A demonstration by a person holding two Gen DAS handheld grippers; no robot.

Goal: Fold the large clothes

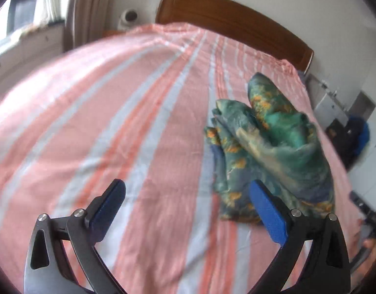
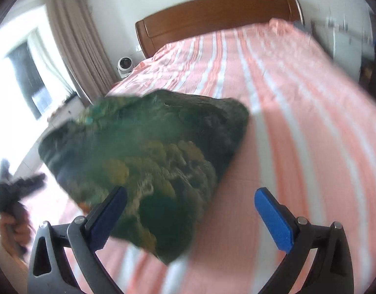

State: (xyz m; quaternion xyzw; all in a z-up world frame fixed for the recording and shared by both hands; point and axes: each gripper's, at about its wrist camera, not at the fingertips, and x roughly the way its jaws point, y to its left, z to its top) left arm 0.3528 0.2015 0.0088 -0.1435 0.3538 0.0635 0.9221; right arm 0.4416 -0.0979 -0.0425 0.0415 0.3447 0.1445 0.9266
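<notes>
A green patterned garment with yellow-orange flowers (image 1: 266, 147) lies in a folded bundle on the pink-and-white striped bed sheet (image 1: 114, 112). My left gripper (image 1: 188, 208) is open and empty; its right finger is next to the garment's near edge. In the right wrist view the garment (image 2: 148, 152) fills the middle left, blurred. My right gripper (image 2: 190, 215) is open, with the garment's near corner lying between and just beyond its fingers, not gripped. The other gripper and the hand holding it show at the left edge (image 2: 11, 191).
A brown wooden headboard (image 2: 212, 17) closes the far end of the bed. A small white fan (image 2: 125, 66), beige curtains (image 2: 75, 44) and a window (image 2: 24, 73) stand to the left. White furniture and dark items (image 1: 347, 127) stand beyond the bed's right edge.
</notes>
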